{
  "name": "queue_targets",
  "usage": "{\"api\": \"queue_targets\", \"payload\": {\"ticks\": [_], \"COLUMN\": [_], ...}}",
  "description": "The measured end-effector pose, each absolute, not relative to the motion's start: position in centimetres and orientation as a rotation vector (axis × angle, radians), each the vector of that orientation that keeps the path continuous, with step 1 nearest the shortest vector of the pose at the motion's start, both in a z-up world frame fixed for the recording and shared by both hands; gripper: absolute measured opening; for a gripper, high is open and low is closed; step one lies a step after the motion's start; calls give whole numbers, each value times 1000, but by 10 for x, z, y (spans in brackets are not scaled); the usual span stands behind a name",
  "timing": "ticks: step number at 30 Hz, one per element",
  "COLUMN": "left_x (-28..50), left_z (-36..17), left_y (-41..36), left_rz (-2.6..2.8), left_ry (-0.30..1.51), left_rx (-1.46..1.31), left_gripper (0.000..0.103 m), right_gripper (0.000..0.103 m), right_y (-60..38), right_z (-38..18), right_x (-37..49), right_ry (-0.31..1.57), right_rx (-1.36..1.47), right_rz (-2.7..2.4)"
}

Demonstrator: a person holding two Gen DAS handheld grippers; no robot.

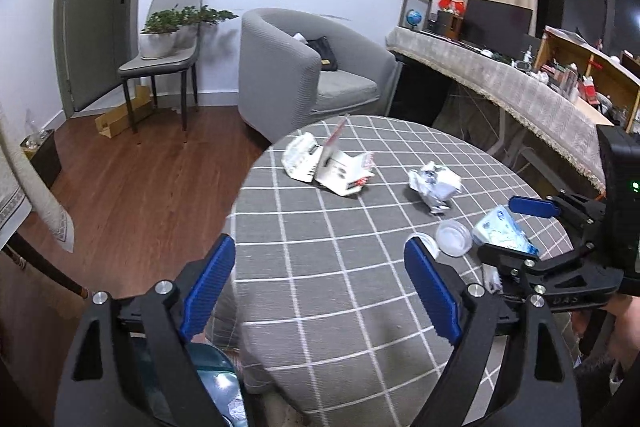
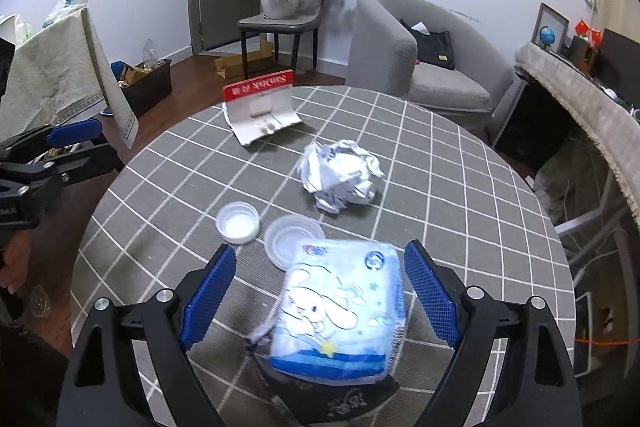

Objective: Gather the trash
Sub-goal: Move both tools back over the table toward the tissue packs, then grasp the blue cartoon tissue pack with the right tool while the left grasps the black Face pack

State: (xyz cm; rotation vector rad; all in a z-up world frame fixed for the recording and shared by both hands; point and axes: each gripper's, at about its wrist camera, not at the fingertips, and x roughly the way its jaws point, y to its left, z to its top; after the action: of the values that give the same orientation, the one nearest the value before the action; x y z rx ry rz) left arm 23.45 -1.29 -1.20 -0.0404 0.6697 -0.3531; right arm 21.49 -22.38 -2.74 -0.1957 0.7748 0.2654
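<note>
A round table with a grey checked cloth (image 1: pixel 320 227) (image 2: pixel 460 195) carries the trash. A torn red-and-white card package (image 1: pixel 332 163) (image 2: pixel 262 107) lies at the far side. A crumpled paper ball (image 1: pixel 434 185) (image 2: pixel 340 175) lies mid-table. Two clear plastic lids (image 1: pixel 454 238) (image 2: pixel 238 221) lie near a blue-and-white tissue pack (image 1: pixel 504 231) (image 2: pixel 344 311). My right gripper (image 2: pixel 320 291) (image 1: pixel 516 227) is open, its blue pads either side of the tissue pack, not touching. My left gripper (image 1: pixel 320 287) (image 2: pixel 76 143) is open and empty at the table's near left edge.
A teal bin with a bag (image 1: pixel 216 379) sits below the left gripper, beside the table. A grey armchair (image 1: pixel 304 67) and a chair with potted plants (image 1: pixel 168 39) stand behind. A cloth-covered counter (image 1: pixel 500 75) runs along the right. A black crate (image 2: pixel 148 83) sits on the floor.
</note>
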Motion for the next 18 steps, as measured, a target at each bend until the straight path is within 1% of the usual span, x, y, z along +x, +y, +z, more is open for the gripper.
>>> {"api": "queue_targets", "payload": {"ticks": [5,6,7,8,9,10,12,14,18], "left_x": [230,229,227,224,222,220,217,214,212], "left_z": [-12,-13,-13,-13,-13,-14,-15,-16,-23], "left_y": [-31,-35,-40,-45,-50,-54,-63,-72,-90], "left_rz": [-408,-422,-438,-462,-490,-506,-552,-586,-623], "left_ry": [676,676,677,677,676,677,681,687,707], "left_rx": [-20,-10,0,12,27,35,51,68,92], "left_gripper": [88,88,88,88,88,88,88,88,88], "right_gripper": [87,86,82,73,67,65,58,55,55], "right_y": [-237,-239,-242,-244,-248,-249,-250,-252,-258], "right_z": [-36,-37,-38,-39,-40,-41,-42,-39,-32], "right_x": [221,221,222,223,225,226,226,224,219], "right_ry": [817,823,829,837,849,856,860,846,818], "right_rx": [-133,-116,-94,-82,-59,-47,-33,-30,-18], "right_rz": [285,293,303,310,320,329,340,341,338]}}
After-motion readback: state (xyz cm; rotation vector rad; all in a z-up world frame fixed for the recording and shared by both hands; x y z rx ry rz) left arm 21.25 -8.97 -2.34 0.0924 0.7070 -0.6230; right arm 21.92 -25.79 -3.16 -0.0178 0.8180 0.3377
